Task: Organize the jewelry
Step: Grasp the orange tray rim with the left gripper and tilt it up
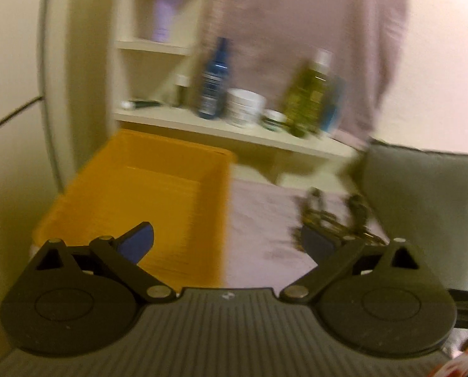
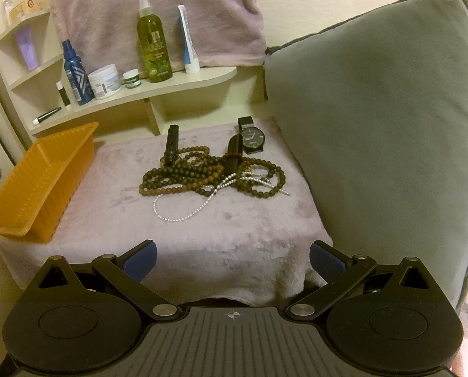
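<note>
I keep both tools, left tool (image 1: 227, 242) and right tool (image 2: 232, 259), spread wide and empty; the tangled beads (image 2: 212, 174) lie beside the orange tray (image 2: 45, 169), ready for sorting.

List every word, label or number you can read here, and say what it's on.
None can be read.
Green bottle: label too blurred.
Blue bottle: only a chevron pattern, no letters.
White jar: print too small.
Watch dial: markings too small.
Left wrist view: all blurred.
</note>
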### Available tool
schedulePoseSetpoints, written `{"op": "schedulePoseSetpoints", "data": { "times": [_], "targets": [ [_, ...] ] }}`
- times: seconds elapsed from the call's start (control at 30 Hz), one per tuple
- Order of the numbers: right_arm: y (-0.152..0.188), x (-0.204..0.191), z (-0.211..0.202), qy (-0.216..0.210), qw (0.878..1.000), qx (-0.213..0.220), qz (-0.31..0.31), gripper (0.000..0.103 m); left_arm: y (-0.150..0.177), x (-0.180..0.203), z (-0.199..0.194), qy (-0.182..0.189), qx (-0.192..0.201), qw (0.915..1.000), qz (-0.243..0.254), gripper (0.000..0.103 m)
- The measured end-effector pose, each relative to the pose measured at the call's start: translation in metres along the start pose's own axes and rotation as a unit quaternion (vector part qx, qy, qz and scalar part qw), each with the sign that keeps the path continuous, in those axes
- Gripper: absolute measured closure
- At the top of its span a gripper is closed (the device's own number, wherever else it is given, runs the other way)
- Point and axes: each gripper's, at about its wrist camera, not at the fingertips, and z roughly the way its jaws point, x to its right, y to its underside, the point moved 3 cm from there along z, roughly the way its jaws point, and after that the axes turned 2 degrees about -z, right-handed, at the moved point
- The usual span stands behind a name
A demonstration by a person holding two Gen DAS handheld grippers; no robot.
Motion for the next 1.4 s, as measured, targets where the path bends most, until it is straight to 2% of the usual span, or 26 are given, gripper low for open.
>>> {"op": "schedulePoseSetpoints", "data": {
  "times": [0.27, 0.57, 1.03, 1.3, 1.4],
  "targets": [
    [-0.009, -0.011, 0.014, -0.002, 1.0, 0.005, -0.02, 0.0, -0.022, -0.085, -0.001, -0.064, 0.022, 0.9972, -0.031, 0.005],
    [-0.017, -0.03, 0.034, -0.013, 0.999, -0.001, -0.039, 0.0, -0.02, -0.15, 0.004, -0.084, 0.02, 0.9942, -0.064, 0.012],
    [-0.021, -0.047, 0.058, -0.007, 0.998, -0.022, -0.062, 0.0, 0.005, -0.181, 0.053, -0.02, -0.027, 0.9967, -0.074, 0.029],
    [-0.02, -0.053, 0.067, 0.002, 0.997, -0.036, -0.071, 0.0, 0.017, -0.189, 0.072, 0.019, -0.042, 0.9945, -0.094, 0.062],
    [-0.02, -0.057, 0.07, 0.001, 0.996, -0.039, -0.075, 0.0, 0.021, -0.188, 0.075, 0.022, -0.043, 0.9943, -0.095, 0.071]
  ]
}}
